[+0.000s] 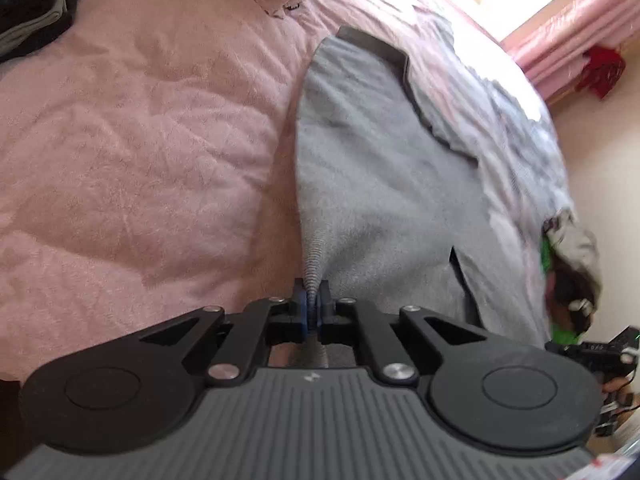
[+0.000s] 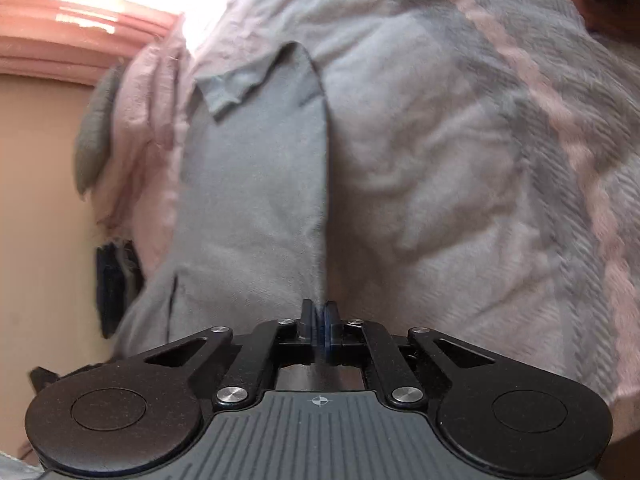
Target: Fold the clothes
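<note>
A grey garment [image 1: 380, 168] with a ribbed band lies stretched over the bed. My left gripper [image 1: 312, 312] is shut on its ribbed edge, which bunches between the fingers. In the right wrist view the same grey garment [image 2: 256, 184] hangs taut from my right gripper [image 2: 320, 330], shut on another part of its edge. A darker grey strip [image 1: 408, 68] runs along the garment's far side. The other gripper [image 1: 592, 352] shows at the right edge of the left wrist view.
A pink bedspread [image 1: 140, 140] covers the bed. A grey and pink checked blanket [image 2: 500, 140] lies under the garment. Dark folded clothes [image 1: 32, 8] are stacked at the far left. Pink curtains [image 1: 580, 32] and a red item [image 1: 602, 72] stand beyond the bed. The floor [image 2: 44, 240] is beige.
</note>
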Tool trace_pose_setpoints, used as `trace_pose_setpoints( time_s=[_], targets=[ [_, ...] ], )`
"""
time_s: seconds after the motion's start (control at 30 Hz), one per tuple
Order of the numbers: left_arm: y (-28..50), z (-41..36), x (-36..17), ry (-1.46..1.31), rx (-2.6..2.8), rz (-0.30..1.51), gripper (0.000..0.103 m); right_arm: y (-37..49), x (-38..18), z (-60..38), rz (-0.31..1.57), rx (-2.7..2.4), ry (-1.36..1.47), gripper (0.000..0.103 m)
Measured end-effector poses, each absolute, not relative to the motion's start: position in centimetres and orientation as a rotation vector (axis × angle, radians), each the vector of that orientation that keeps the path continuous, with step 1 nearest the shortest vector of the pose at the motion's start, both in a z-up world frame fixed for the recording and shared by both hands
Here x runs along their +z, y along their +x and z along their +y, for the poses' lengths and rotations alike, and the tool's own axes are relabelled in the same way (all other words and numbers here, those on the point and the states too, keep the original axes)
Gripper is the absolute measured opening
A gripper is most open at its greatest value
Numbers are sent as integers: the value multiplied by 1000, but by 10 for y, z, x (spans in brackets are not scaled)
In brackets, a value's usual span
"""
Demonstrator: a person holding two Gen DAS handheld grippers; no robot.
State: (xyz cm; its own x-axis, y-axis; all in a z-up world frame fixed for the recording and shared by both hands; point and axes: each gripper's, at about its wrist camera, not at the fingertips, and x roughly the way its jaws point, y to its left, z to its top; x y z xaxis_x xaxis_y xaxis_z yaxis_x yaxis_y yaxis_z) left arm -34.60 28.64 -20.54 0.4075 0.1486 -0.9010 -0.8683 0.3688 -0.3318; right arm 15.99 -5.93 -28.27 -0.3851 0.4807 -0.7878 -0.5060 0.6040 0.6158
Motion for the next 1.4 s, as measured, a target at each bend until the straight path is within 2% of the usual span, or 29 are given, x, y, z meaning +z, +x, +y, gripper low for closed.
trace_pose_setpoints(
  time_s=[0.03, 0.07, 0.1, 0.17, 0.27, 0.33, 0.47, 0.6, 0.77, 0.87, 1.03, 1.13, 1.2, 1.23, 1.4],
  targets=[
    [-339, 279, -218, -930, 798, 1001, 7, 148, -295, -59, 1685, 1010, -167, 9],
    [-339, 270, -235, -923, 807, 1093, 8, 134, -309, -59, 1710, 971, -335, 27],
    [-342, 262, -254, -939, 826, 1176, 8, 120, -322, -61, 1699, 925, -518, 35],
    [-356, 247, -276, -998, 875, 1244, 7, 99, -330, -61, 1598, 862, -713, 37],
    [-361, 241, -276, -1033, 908, 1157, 8, 88, -310, -41, 1427, 939, -680, 37],
    [-345, 250, -271, -974, 899, 1109, 13, 89, -294, -16, 1309, 1001, -584, 37],
    [-300, 286, -275, -881, 870, 1040, 14, 88, -282, 52, 1095, 1137, -484, 37],
    [-246, 332, -302, -820, 862, 995, 14, 69, -301, 125, 931, 1266, -534, 36],
    [-201, 380, -338, -818, 856, 963, 14, 57, -350, 202, 799, 1395, -613, 24],
    [-185, 407, -354, -807, 846, 941, 14, 61, -377, 245, 765, 1443, -626, 22],
    [-161, 450, -374, -752, 823, 942, 16, 97, -409, 319, 694, 1425, -620, 22],
    [-154, 472, -376, -742, 822, 921, 16, 135, -408, 368, 526, 1327, -630, 22],
    [-153, 483, -375, -739, 826, 914, 16, 180, -394, 399, 463, 1207, -577, 18],
    [-153, 486, -373, -732, 830, 912, 16, 208, -384, 412, 485, 1118, -535, 10],
    [-167, 491, -366, -731, 877, 914, 19, 306, -350, 410, 742, 910, -334, 10]
  ],
)
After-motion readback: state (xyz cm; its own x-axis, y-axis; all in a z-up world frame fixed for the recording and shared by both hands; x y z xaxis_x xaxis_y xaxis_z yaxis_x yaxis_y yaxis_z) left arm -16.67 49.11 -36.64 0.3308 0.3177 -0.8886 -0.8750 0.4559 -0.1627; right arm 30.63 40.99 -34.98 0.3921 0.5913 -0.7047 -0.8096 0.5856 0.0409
